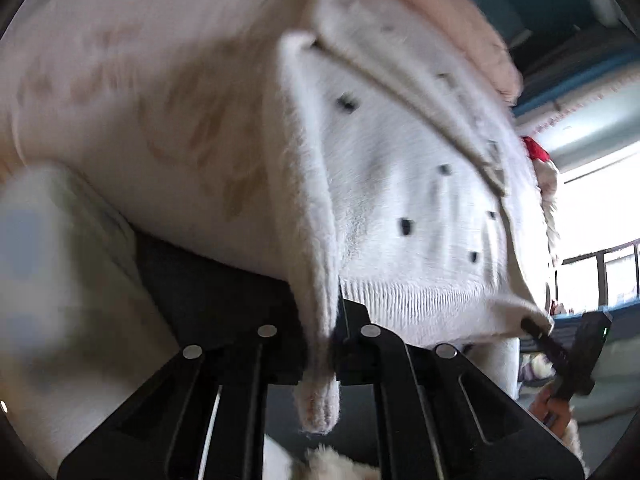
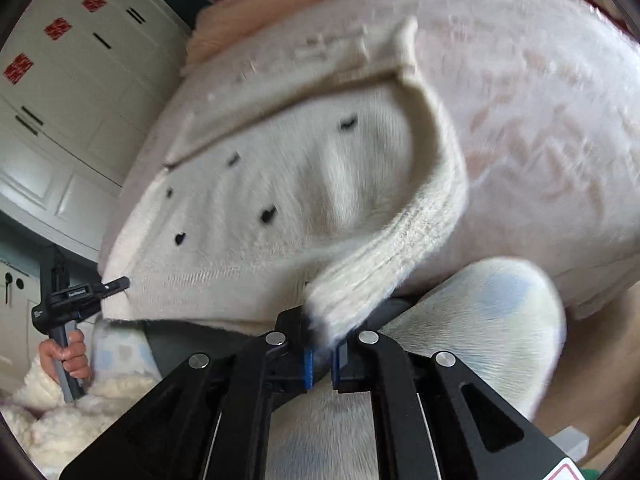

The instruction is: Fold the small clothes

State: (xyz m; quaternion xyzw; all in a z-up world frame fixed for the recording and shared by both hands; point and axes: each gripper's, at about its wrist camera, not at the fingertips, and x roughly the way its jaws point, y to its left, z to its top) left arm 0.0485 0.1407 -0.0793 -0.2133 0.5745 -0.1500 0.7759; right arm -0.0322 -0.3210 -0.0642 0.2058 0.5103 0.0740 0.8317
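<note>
Gripping white knit garment (image 1: 400, 200) hem corners: left tongs (image 1: 336, 344), right tongs (image 2: 322, 356) clamped; cloth stretched between.

The left tool (image 1: 336, 344) points steeply downward, its jaws clamped tight on a fold of knit cloth that hangs through between them. The right tool (image 2: 322, 354) tilts down at much the same angle, its blue-padded jaws pinched on a ribbed edge. Each view shows the other tool gripped by a bare hand (image 2: 66, 354), at four o'clock in the left view and eight o'clock in the right.
</note>
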